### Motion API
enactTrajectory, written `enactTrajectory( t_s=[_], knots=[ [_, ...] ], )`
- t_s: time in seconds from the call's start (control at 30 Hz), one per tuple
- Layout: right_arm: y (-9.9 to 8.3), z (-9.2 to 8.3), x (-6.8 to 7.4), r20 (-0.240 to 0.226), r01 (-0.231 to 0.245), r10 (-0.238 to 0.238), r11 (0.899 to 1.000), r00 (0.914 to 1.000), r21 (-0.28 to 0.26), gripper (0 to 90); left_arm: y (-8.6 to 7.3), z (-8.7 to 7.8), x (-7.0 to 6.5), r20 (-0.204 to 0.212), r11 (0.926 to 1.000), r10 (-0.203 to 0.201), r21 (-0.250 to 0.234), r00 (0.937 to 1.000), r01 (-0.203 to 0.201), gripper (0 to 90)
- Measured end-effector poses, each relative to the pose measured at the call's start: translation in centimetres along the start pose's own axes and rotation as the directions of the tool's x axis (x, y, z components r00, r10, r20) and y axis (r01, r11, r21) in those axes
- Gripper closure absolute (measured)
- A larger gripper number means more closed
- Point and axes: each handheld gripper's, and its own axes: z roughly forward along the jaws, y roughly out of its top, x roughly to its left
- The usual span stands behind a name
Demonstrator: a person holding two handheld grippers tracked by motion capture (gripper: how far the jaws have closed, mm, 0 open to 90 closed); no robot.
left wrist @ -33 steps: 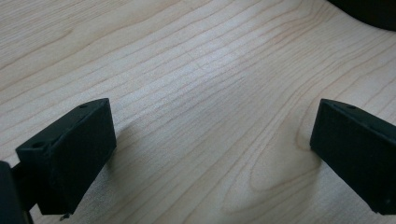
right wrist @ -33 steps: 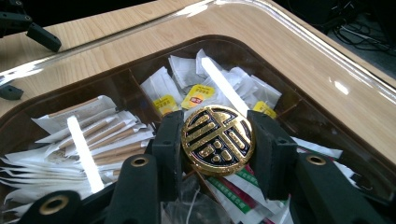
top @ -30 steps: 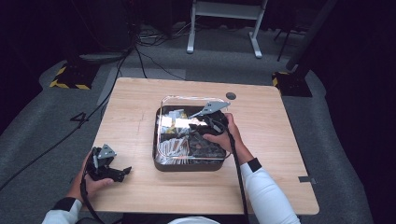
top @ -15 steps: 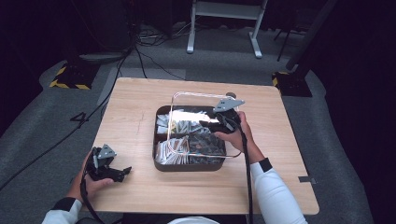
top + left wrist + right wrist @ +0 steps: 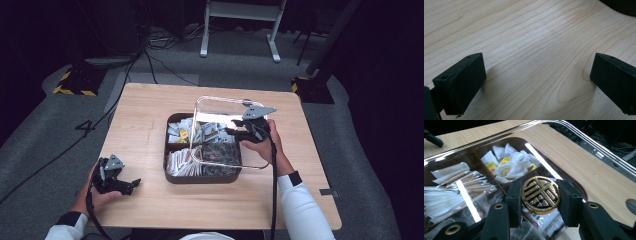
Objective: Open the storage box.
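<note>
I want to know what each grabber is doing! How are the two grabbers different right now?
The right gripper is shut on the clear lid's gold knob and holds the lid above the brown box; the left gripper holds nothing. The right one's jaws squeeze the knob; the left one's stand wide apart over bare table. Both have black jaws.

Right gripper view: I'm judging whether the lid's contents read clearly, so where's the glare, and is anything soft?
Right gripper view: bright streaks cross the clear lid; the gold knob is sharp. High view: the lid's rim glints; surroundings dark.
</note>
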Motion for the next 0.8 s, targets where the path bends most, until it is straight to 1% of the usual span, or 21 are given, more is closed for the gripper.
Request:
enactTrajectory(
  t_s=[0.4, 0.47, 0.6, 0.8],
  knots=[
    [-1.6, -2.4, -1.8, 0.056, -0.026, 0.026, 1.0, 0.9981, -0.001, 58.9, 0.0, 0.0, 0.0, -0.001, 1.0, 0.003, 0.0, 1.0, -0.003, 0.5],
    [-2.0, -3.0, -2.2, 0.07, -0.038, 0.039, 0.999, 0.9968, -0.005, 58.9, 0.0, 0.0, 0.0, -0.002, 1.0, 0.003, -0.001, 1.0, -0.003, 0.5],
    [-2.3, -3.6, -2.7, 0.081, -0.043, 0.044, 0.999, 0.9957, -0.007, 58.8, 0.0, 0.0, 0.0, 0.0, 1.0, 0.0, 0.0, 1.0, 0.0, 0.5],
    [-3.2, -4.7, -3.5, 0.106, -0.064, 0.065, 0.998, 0.9923, -0.008, 58.9, 0.0, 0.0, 0.0, 0.0, 1.0, 0.001, 0.0, 1.0, -0.001, 0.5]
  ],
)
